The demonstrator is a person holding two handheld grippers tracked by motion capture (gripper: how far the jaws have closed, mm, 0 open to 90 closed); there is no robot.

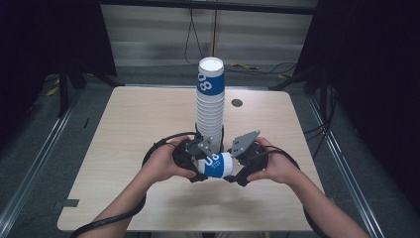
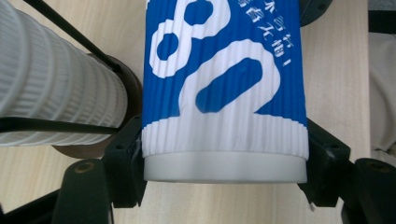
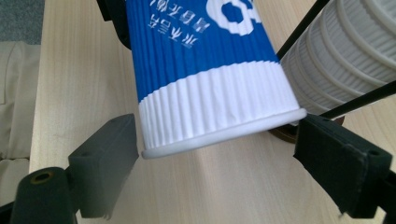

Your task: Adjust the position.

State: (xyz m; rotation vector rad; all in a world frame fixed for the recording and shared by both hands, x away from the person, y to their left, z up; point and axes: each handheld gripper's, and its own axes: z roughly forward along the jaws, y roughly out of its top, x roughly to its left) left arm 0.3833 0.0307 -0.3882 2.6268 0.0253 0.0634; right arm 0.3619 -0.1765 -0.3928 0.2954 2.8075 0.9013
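Left tool clamped the blue-and-white ribbed paper cup by its base; right tool stood open around the rim, pads clear.

I read a large white "80" on the blue band of the ribbed blue-and-white paper cup lying sideways between the grippers; in the left gripper view it stood beside a line of small white characters too fine for me to make out. The right gripper view showed that same small white line upside down. The top cup of the tall white ribbed stack bore white numerals on blue, seemingly "8"
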